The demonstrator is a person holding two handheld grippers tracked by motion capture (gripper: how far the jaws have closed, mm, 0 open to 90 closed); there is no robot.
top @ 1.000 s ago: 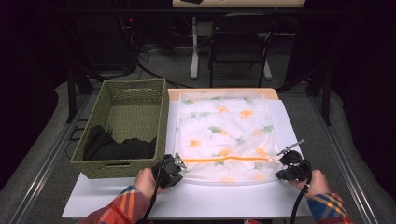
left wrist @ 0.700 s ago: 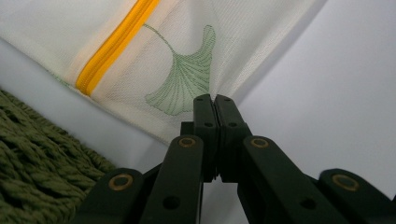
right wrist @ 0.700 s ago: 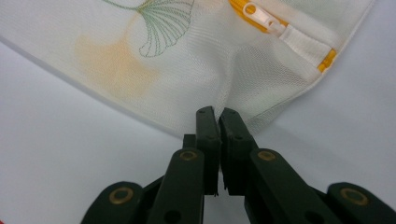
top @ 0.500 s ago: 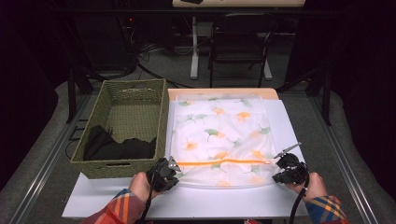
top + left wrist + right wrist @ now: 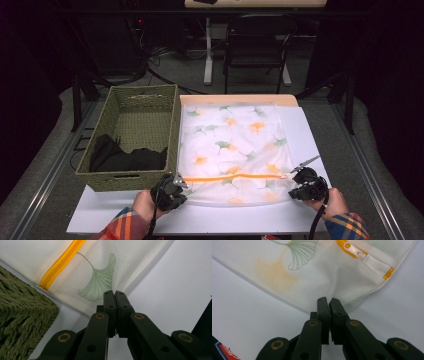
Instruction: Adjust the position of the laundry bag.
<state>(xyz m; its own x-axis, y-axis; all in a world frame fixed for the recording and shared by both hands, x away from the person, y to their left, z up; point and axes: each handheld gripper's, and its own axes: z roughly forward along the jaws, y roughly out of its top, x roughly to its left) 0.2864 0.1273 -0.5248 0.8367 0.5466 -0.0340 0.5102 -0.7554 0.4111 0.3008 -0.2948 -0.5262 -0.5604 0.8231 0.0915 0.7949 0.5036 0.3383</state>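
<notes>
White mesh bag (image 5: 232, 150), ginkgo print, orange zipper (image 5: 232, 177); both tools clamped on near edge.

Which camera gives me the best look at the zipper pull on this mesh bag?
The right gripper view: the white zipper pull sits close and sharp on the orange zipper. The high view shows a tiny pale spot at the zipper's right end; the left gripper view shows zipper tape, no pull.
</notes>
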